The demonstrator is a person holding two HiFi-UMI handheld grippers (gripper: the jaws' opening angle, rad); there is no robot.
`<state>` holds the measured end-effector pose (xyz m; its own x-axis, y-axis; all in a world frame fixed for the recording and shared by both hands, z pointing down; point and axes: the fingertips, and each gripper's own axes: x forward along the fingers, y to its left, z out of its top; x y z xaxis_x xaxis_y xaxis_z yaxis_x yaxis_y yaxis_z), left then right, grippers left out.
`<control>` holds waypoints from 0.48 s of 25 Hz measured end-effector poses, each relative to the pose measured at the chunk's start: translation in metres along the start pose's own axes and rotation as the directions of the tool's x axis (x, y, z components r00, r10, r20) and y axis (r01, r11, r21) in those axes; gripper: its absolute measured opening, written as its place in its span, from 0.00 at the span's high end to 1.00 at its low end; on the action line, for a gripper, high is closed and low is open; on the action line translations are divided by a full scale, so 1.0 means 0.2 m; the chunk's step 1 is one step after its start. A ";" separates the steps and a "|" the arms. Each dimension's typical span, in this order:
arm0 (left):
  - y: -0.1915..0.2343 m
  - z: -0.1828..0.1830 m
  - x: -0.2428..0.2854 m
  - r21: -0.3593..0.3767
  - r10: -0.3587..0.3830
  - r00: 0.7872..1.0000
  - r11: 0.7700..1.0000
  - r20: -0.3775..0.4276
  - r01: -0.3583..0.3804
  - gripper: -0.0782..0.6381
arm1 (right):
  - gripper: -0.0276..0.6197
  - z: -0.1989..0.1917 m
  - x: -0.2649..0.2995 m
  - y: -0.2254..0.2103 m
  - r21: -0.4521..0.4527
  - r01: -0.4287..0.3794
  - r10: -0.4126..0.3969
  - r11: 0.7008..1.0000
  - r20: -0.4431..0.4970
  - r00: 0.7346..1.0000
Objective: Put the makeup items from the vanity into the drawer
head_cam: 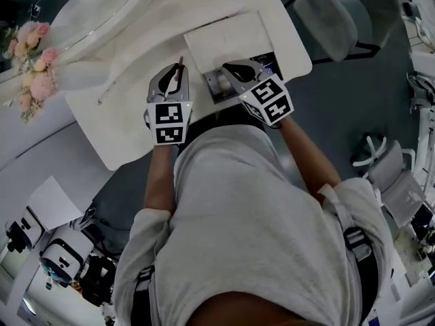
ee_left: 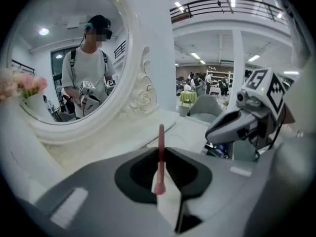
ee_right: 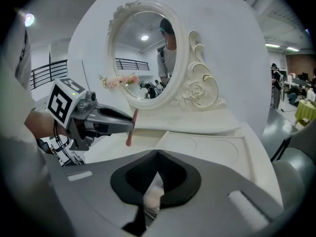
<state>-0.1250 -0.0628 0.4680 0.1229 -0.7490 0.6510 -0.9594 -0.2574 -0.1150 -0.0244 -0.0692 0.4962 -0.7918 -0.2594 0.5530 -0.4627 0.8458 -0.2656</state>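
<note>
Head view: slim pink makeup stick (head_cam: pixel 179 72) clamped in left gripper (head_cam: pixel 175 81), held above white vanity top (head_cam: pixel 122 121). Right gripper (head_cam: pixel 230 68) closed, jaws together, at open drawer (head_cam: pixel 215 85). Stick not yet stowed; drop-in judged remaining.

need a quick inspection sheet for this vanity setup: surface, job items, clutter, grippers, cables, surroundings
surface: white vanity top, with an oval white-framed mirror at its back
job's things: thin pink makeup stick in the left gripper, poking out past the jaw tips; vanity drawer open at the front edge, contents unclear
clutter: pink flower bunch beside the mirror
grippers: left gripper shut on the stick; right gripper shut over the drawer, nothing clearly held
cables: thin wires behind the left gripper
surroundings: grey chair right of the vanity, on a dark floor
</note>
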 end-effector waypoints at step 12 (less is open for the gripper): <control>-0.37 0.03 0.07 0.156 -0.085 0.996 0.984 -0.027 0.089 0.83 | 0.96 -0.08 -0.19 -0.19 0.016 0.072 -0.072 0.997 0.031 0.997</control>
<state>-0.0506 -0.0583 0.4820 0.1977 -0.7078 0.6782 -0.8932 -0.4151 -0.1728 0.0302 -0.0844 0.4973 -0.7684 -0.3339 0.5460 -0.5242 0.8177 -0.2376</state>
